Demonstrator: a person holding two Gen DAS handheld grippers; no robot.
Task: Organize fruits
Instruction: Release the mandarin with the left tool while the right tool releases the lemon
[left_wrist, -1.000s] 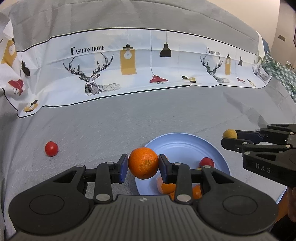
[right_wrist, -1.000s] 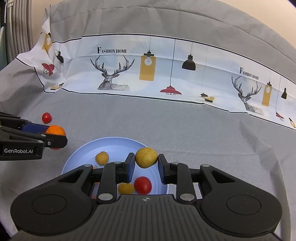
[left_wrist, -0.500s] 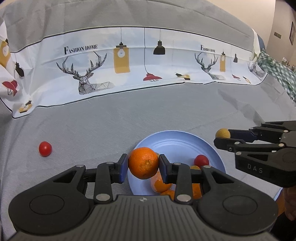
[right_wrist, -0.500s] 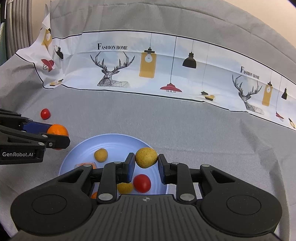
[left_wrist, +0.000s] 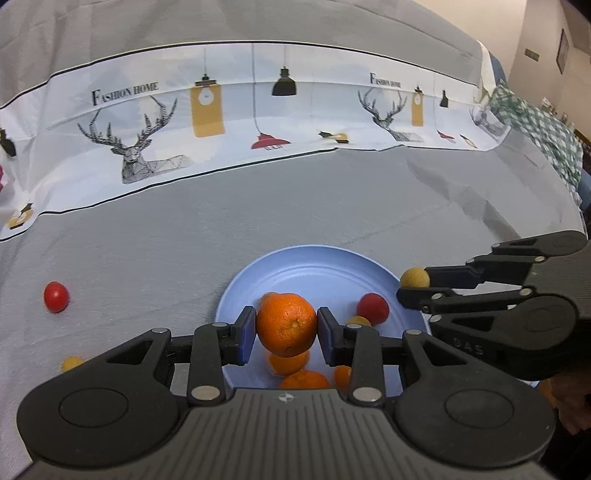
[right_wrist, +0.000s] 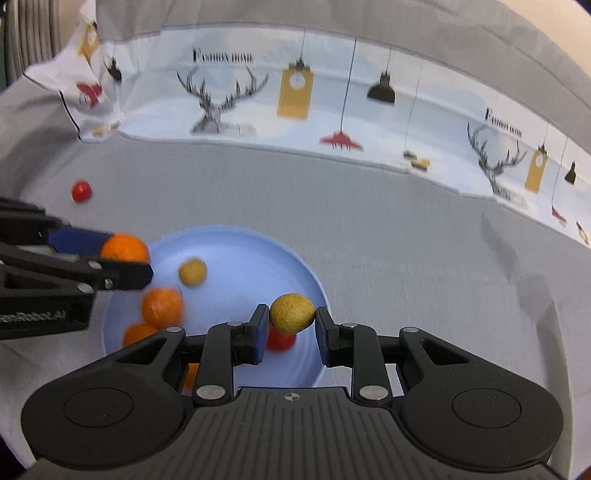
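My left gripper (left_wrist: 287, 325) is shut on an orange (left_wrist: 287, 323), held above the near left part of the blue plate (left_wrist: 317, 266). My right gripper (right_wrist: 291, 319) is shut on a small yellow-brown fruit (right_wrist: 291, 313) over the plate's (right_wrist: 258, 251) right side. From the left wrist view the right gripper (left_wrist: 410, 285) with its yellow fruit (left_wrist: 414, 277) hangs at the plate's right rim. From the right wrist view the left gripper (right_wrist: 129, 258) with the orange (right_wrist: 125, 248) hangs at the plate's left rim. The plate holds oranges (right_wrist: 162, 308), a red tomato (left_wrist: 373, 308) and a yellow fruit (right_wrist: 192, 272).
A red tomato (left_wrist: 56, 296) lies on the grey cloth left of the plate, also visible in the right wrist view (right_wrist: 81, 191). A small yellow fruit (left_wrist: 72, 363) lies near the left gripper's body. A printed white cloth band (left_wrist: 258, 122) runs along the back. A green checked cloth (left_wrist: 535, 125) is at the far right.
Both grippers have shifted further over the plate, each still holding its fruit. The loose red tomato now sits further left in the left wrist view.
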